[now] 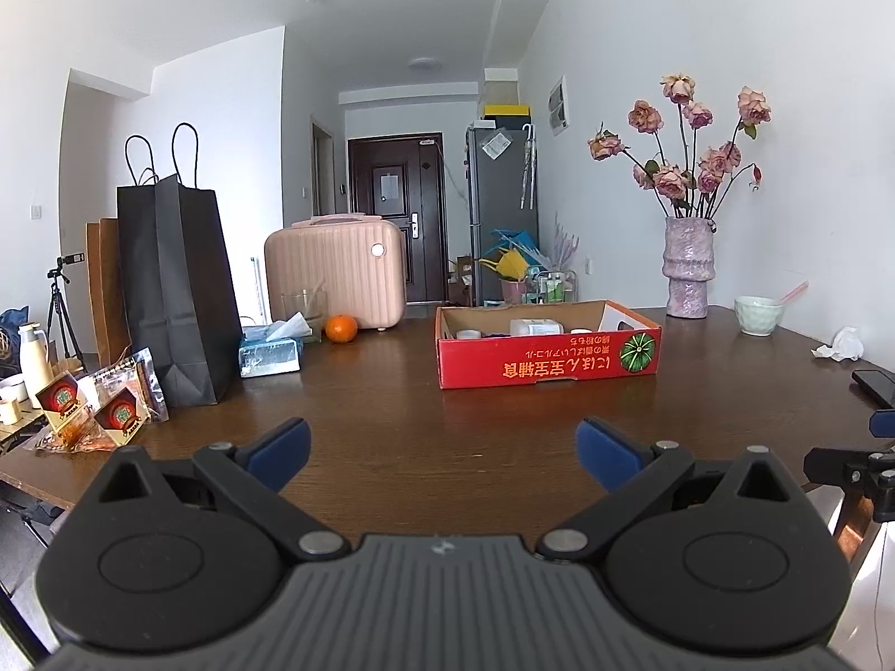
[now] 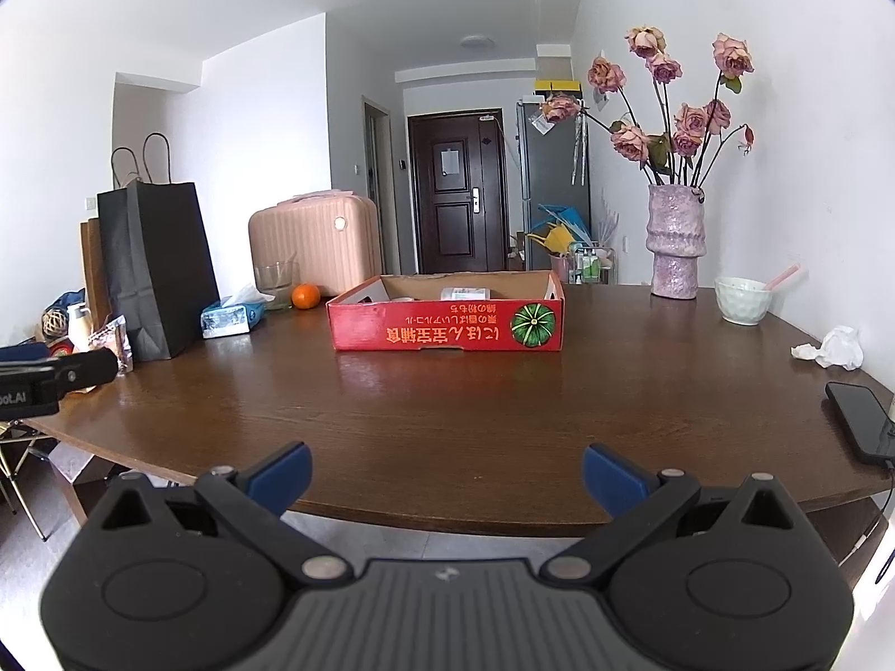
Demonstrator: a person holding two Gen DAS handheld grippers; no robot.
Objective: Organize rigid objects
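The red cardboard box [image 1: 548, 344] sits toward the far edge of the dark wooden surface [image 1: 425, 425], well ahead of both sets of fingers, with a white bottle [image 1: 536, 326] and other small items lying inside its shallow walls. The left gripper [image 1: 442, 450] and the right gripper [image 2: 446, 472] hover at the near edge, blue-padded fingers spread wide and holding nothing, and a broad bare stretch of glossy wood lies between them and the box. A black paper bag [image 1: 173, 291] stands near the left edge, a textured pink vase [image 1: 689, 265] at the far right corner, a phone [image 2: 861, 419] by the right edge
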